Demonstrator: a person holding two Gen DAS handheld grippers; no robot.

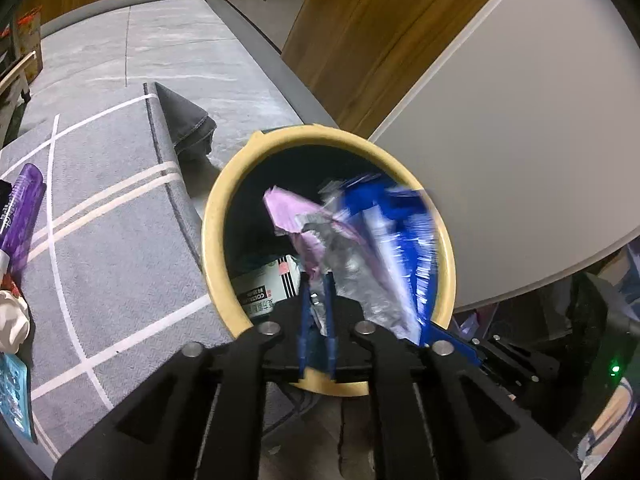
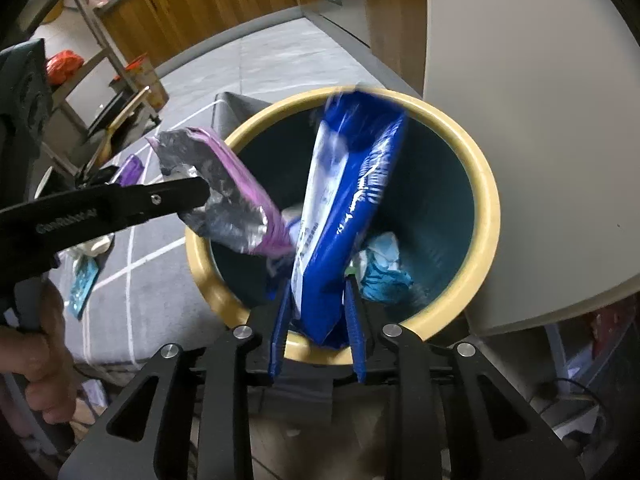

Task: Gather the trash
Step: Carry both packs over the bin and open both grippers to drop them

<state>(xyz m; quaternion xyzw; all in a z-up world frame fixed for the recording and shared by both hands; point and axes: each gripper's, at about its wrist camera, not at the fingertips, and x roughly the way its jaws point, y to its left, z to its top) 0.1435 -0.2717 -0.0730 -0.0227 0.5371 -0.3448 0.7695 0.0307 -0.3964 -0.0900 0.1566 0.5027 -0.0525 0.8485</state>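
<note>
A grey rug [image 1: 104,220] with white lines covers the floor, and a white round table [image 2: 520,120] curves over the right side of the scene. Just beside the table's edge stands the trash bin [image 2: 486,184], dark inside with a cream-yellow rim, and both grippers hang over its mouth.

The right gripper [image 2: 318,280] points down into the bin with a blue and white snack bag [image 2: 348,184] standing between its blue fingers [image 2: 356,320]; the jaws are parted somewhat, and I cannot tell whether the pads press on the bag. The bag's upper end reaches past the far rim.

The left gripper [image 1: 317,280] comes in from the left, a hand [image 2: 44,360] on its handle. A purple and silver foil wrapper [image 2: 228,192] sits at its tips over the near left rim; the jaws stand only narrowly apart, and whether they pinch the foil is unclear.

In the bin lie a white carton [image 1: 266,286] and crumpled blue paper [image 2: 384,276]. On the rug, well apart, lie a purple bottle [image 1: 22,216], a small teal packet [image 1: 14,396] and a white crumpled wad [image 1: 12,320].
</note>
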